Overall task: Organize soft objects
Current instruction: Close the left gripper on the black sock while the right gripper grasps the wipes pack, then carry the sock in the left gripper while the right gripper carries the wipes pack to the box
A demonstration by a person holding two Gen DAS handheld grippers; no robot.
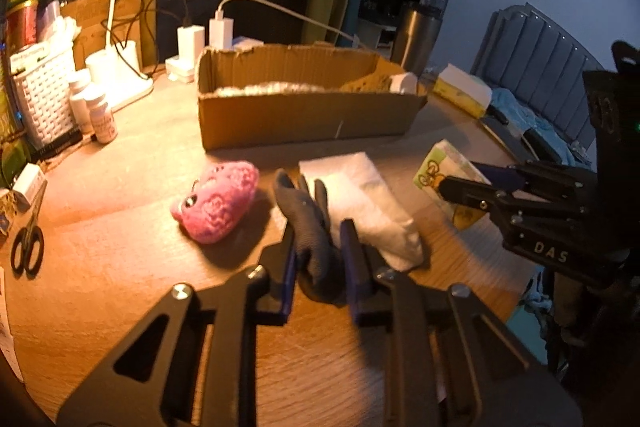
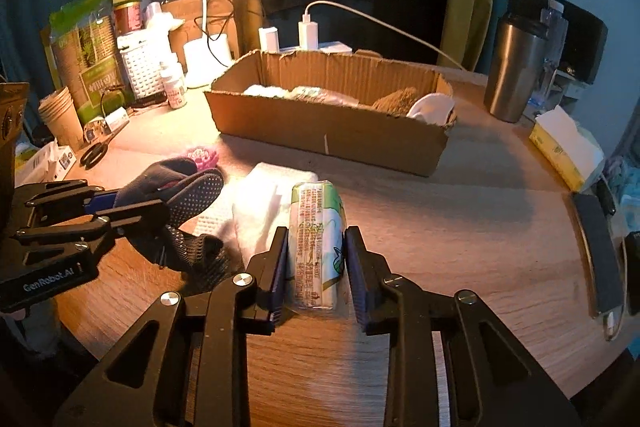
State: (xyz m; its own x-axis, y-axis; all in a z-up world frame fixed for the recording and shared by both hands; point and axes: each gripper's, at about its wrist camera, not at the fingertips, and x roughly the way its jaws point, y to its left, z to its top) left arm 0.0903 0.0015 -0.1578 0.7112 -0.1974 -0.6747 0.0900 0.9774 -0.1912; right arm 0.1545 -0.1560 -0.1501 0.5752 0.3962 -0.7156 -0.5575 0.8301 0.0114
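My left gripper [image 1: 319, 233] is shut on a dark dotted glove [image 1: 310, 227] and holds it just above the wooden table; the glove also shows in the right wrist view [image 2: 188, 203]. My right gripper [image 2: 316, 239] straddles a green-and-white tissue pack [image 2: 318, 239], its jaws close to the sides but with small gaps. The pack also shows in the left wrist view [image 1: 448, 171]. A white folded cloth [image 1: 360, 199] lies between them. A pink knitted toy [image 1: 218, 203] lies left of the glove. An open cardboard box [image 1: 304, 115] with soft items stands behind.
A desk lamp [image 1: 120, 27], white basket [image 1: 44, 99], bottles [image 1: 102, 119] and scissors [image 1: 28, 243] crowd the left. A steel tumbler [image 2: 516, 67] and yellow tissue box [image 2: 564, 147] stand at the right. A phone [image 2: 600, 255] lies near the right table edge.
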